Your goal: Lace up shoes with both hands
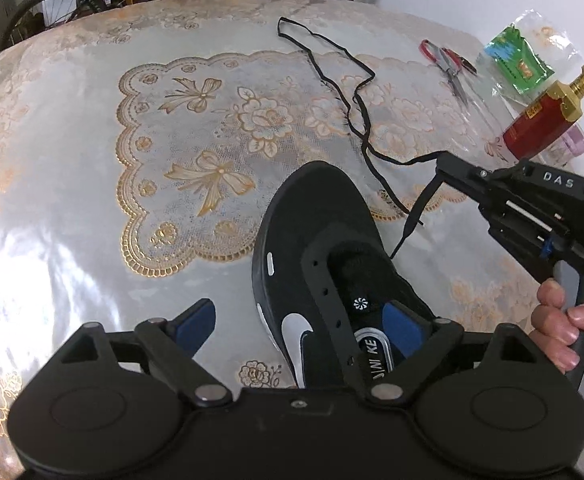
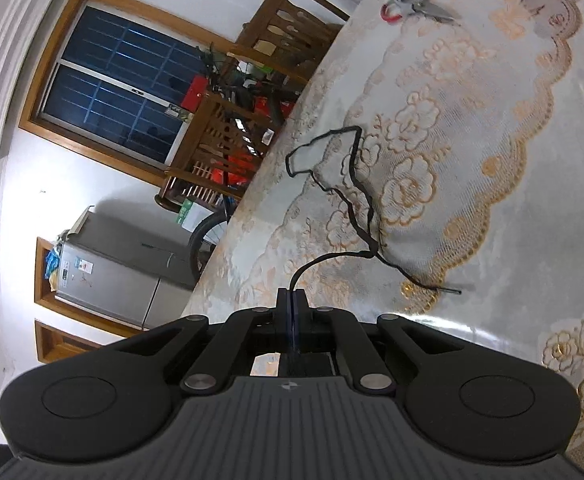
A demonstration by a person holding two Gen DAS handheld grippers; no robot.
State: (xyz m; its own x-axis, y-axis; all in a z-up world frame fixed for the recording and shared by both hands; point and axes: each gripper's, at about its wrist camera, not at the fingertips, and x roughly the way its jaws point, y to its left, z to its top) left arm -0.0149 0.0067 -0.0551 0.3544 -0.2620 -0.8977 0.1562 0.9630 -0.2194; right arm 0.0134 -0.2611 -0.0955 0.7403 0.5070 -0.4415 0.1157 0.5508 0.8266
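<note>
A black sneaker (image 1: 316,216) with a white swoosh lies on the table, toe pointing away. Its eyelet strip (image 1: 326,292) shows bare holes. My left gripper (image 1: 300,318) is open and straddles the shoe's heel side: one blue pad (image 1: 402,326) sits over the tongue, the other pad (image 1: 197,318) hangs left of the shoe. To the right of the shoe my right gripper (image 1: 440,165) is shut on a black lace (image 1: 366,148); a short tip dangles toward the shoe. In the right wrist view the lace (image 2: 356,200) runs out from the right gripper (image 2: 290,294) and loops over the tablecloth.
Red-handled scissors (image 1: 448,64), a green packet in clear plastic (image 1: 520,60) and a red bottle with a gold cap (image 1: 544,120) lie at the table's right. A hand (image 1: 560,320) holds the right gripper. Wooden chairs (image 2: 287,36) and a bicycle (image 1: 51,4) stand beyond the far edge.
</note>
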